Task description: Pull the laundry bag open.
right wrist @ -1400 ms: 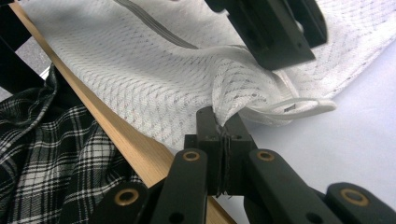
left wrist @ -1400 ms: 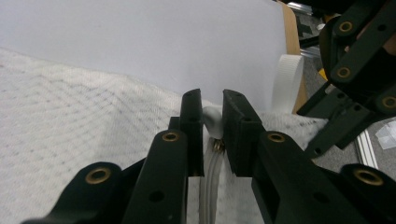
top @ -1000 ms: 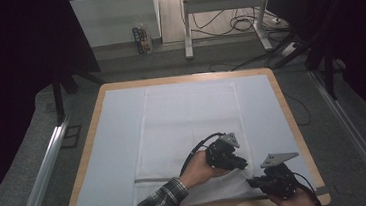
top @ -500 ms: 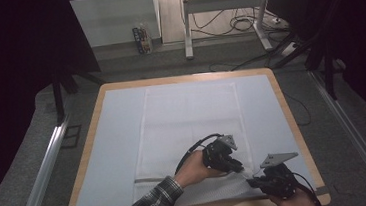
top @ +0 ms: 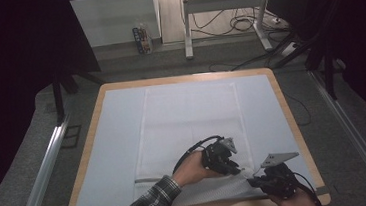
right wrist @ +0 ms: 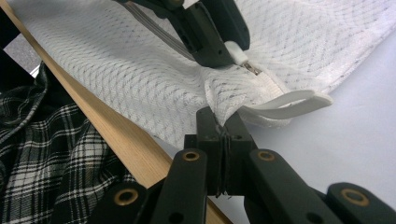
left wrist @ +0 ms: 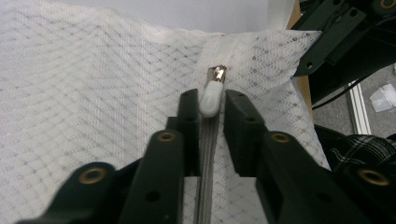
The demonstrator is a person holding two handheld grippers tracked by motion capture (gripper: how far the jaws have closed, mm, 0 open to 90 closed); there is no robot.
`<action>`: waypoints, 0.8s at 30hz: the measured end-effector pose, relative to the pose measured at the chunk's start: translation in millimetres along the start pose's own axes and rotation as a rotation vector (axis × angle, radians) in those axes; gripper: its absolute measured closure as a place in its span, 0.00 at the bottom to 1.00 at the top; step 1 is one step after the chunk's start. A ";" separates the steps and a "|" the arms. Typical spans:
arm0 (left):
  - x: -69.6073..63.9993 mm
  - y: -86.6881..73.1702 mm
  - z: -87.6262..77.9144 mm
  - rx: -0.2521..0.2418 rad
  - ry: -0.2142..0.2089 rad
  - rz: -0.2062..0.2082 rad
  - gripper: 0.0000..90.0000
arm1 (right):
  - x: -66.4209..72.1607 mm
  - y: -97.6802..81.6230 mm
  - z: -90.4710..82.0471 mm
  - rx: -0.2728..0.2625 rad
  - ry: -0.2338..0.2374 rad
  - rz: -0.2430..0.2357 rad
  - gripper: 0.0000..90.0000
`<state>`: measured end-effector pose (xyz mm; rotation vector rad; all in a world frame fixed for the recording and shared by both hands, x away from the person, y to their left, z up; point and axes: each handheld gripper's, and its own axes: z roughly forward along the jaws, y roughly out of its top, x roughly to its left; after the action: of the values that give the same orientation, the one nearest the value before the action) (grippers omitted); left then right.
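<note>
While our left gripper (left wrist: 212, 100) clamps the white zipper pull (left wrist: 210, 99), our right gripper (right wrist: 221, 122) pinches the mesh.
Both work the white mesh laundry bag's (top: 193, 127) near right corner on the table (top: 287, 109).

The right tool (right wrist: 222, 122) hides the pinched mesh (right wrist: 140, 70).
</note>
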<state>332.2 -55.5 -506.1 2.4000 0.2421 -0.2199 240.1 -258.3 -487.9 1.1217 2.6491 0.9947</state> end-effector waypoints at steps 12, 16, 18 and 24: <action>-2.8 0.6 3.7 0.027 -0.014 0.025 0.91 | -0.2 -0.1 0.4 0.002 0.001 0.003 0.97; -2.2 1.4 3.4 0.039 -0.030 0.029 0.90 | -0.1 0.0 0.5 0.002 0.002 0.003 0.97; -1.4 1.4 4.7 0.037 -0.052 0.019 0.89 | 0.0 0.0 0.6 0.003 0.000 0.002 0.97; 2.0 0.2 5.5 0.020 -0.112 -0.025 0.81 | -0.7 -0.3 0.4 0.003 0.001 0.004 0.97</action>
<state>333.7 -59.1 -510.4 2.3963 0.2197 -0.3683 240.6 -258.7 -488.5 1.1286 2.6507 0.9923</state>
